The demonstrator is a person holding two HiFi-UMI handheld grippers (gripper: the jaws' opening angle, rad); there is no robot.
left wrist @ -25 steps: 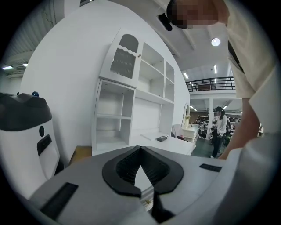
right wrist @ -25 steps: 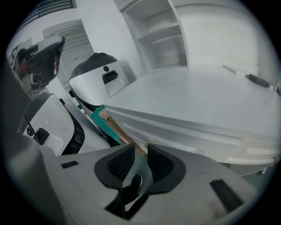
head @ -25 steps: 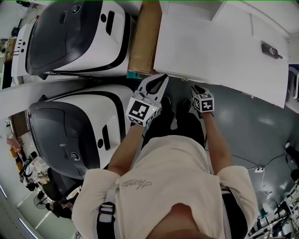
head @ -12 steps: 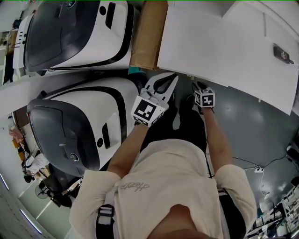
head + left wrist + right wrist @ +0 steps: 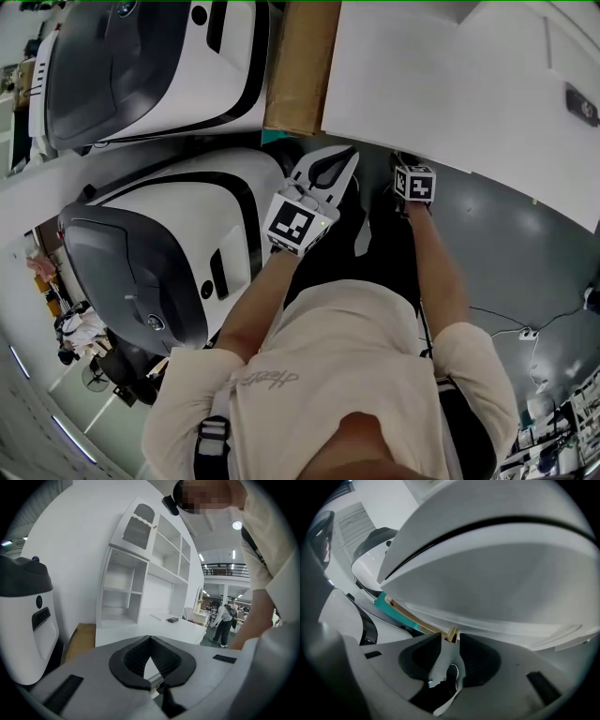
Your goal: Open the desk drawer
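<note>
The white desk point(image 5: 450, 84) fills the upper right of the head view, and no drawer front shows there. My left gripper point(image 5: 349, 156) hangs just in front of the desk's near edge, its jaw tips touching and nothing between them point(image 5: 150, 639). To its right, my right gripper point(image 5: 405, 167) points steeply down under that edge. In the right gripper view its jaws point(image 5: 451, 638) stand apart below a wide white desk panel point(image 5: 497, 573) with a dark seam. A small tan piece point(image 5: 451, 633) shows just beyond the tips; I cannot tell whether it is between them.
Two large white-and-black machines point(image 5: 159, 66) point(image 5: 159, 253) stand at the left. A brown board point(image 5: 300, 66) lies between them and the desk. A white shelf unit point(image 5: 140, 573) stands on the desk, with a small black object point(image 5: 173, 619) on the top. Cables point(image 5: 525, 333) lie on the grey floor.
Both grippers have sunk and come closer to the desk's front edge, the right one more. The right gripper's tips are now tucked under that edge.
</note>
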